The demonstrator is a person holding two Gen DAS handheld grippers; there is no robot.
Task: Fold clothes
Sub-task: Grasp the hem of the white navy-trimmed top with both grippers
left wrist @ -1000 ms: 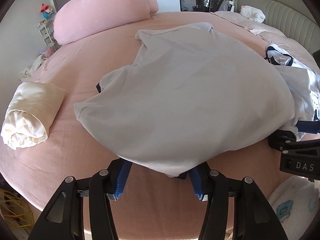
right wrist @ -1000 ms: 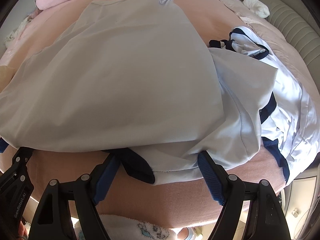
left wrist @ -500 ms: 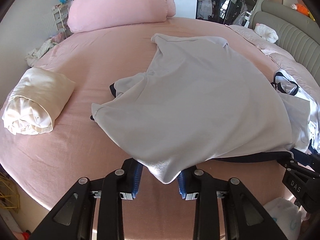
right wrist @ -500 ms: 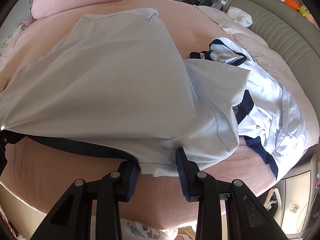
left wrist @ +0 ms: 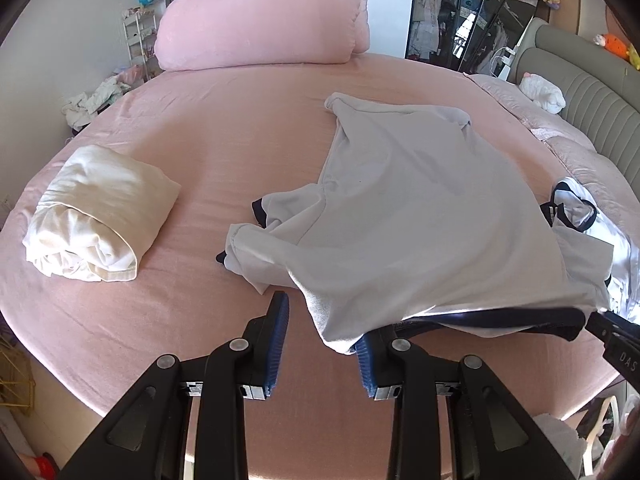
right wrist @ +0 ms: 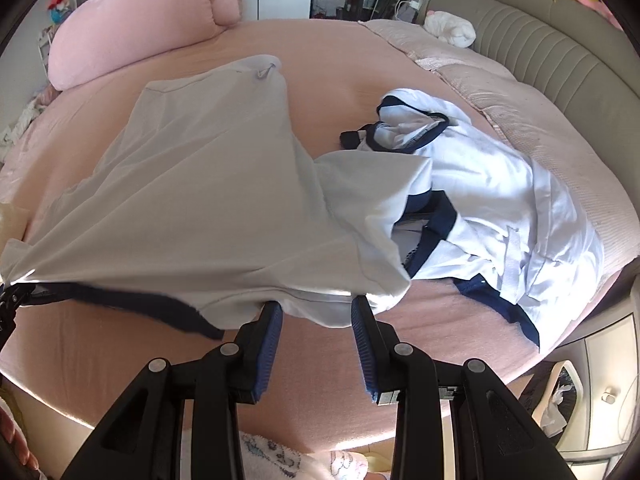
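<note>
Bed (left wrist: 200, 140): pink, fills both views, work surface under and ahead of both tongs. Pillow (left wrist: 260, 20) far ahead of L tongs, not in play.

Shirt (left wrist: 420, 208): grey, task item. Spread on bed straight ahead of both tongs, collar end far, near edge up off the bed. One sleeve bunched ahead-left of L tongs.

Pile (right wrist: 500, 184): white/navy clothes, ahead-right of R tongs, partly under shirt's right side. Not folded yet.

Roll (left wrist: 96, 216): cream item, looks already done, well left of L tongs.

Hem (right wrist: 120, 292): navy band, runs taut btw the two tongs, clear of the bed.

L tongs (left wrist: 326, 316): narrow gap, shirt corner caught at its right-side pad; other pad looks bare in this view. Hem hangs taut off it, so reads as gripping shirt.
R tongs (right wrist: 316, 304): also narrow, hem edge tucked btw the pad tips, gripping shirt.

Step (judged): bottom edge picked up at both corners, start of first fold, hem toward collar. Task early; pile untouched.

Next move needs: both tongs carry the hem up and fwd together, same height, keep it taut so no sag in the middle. Lay hem down near collar, edges lined up, then let go. Watch shirt's right side dragging the pile along; bunched sleeve prob needs tucking in.
</note>
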